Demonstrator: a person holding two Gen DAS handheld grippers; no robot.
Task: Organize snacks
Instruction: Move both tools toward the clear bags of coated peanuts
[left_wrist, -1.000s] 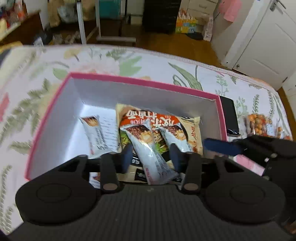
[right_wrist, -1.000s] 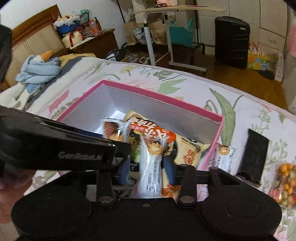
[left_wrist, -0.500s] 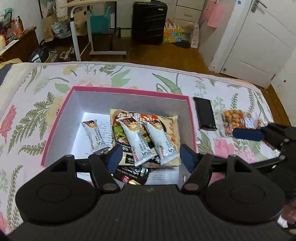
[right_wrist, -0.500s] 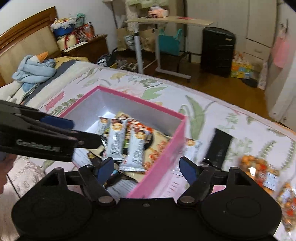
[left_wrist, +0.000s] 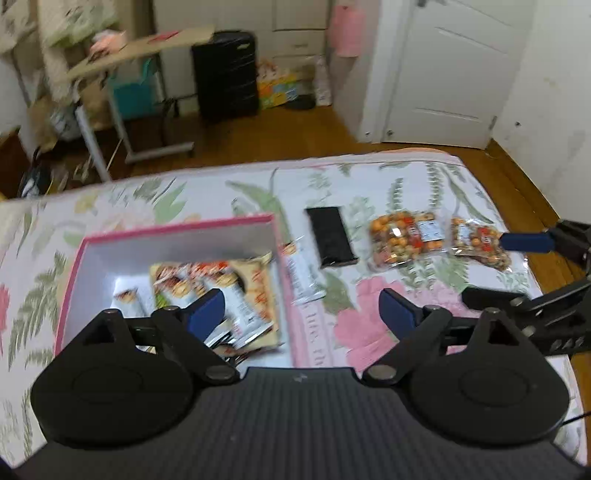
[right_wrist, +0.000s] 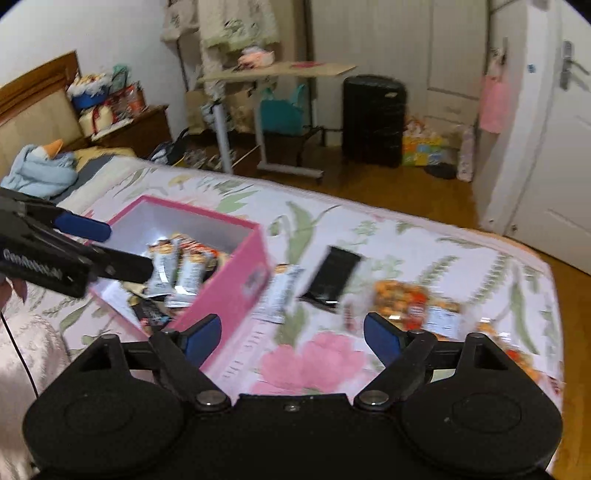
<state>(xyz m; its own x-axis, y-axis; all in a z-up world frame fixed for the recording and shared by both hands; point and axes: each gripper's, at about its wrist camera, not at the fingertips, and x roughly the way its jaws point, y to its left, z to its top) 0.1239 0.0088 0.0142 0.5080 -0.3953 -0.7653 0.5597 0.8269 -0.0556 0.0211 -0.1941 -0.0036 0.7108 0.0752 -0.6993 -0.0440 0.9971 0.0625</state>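
Organizing step: sorting of snacks into the pink box (left_wrist: 173, 229) stood between loads, by the look of it; several bars and packets (left_wrist: 207, 280) lay inside it.
Outside the box: one white bar (left_wrist: 303, 275) lay just beside its right wall, a black packet (left_wrist: 332, 236) beyond that, and two nut bags (left_wrist: 404, 236) farther right, all on the flowered bedspread (left_wrist: 369, 325).
Next move: judged to be a reach for one of those loose snacks, the white bar being nearest; it called for jaws lowered astride the flat wrapper.
Left gripper (left_wrist: 303, 310): jaws had just been opening and stood wide, nothing between them, hung over the box's right wall.
Right gripper (right_wrist: 291, 336): jaws likewise just opened wide and empty, right of the box over the bedspread.
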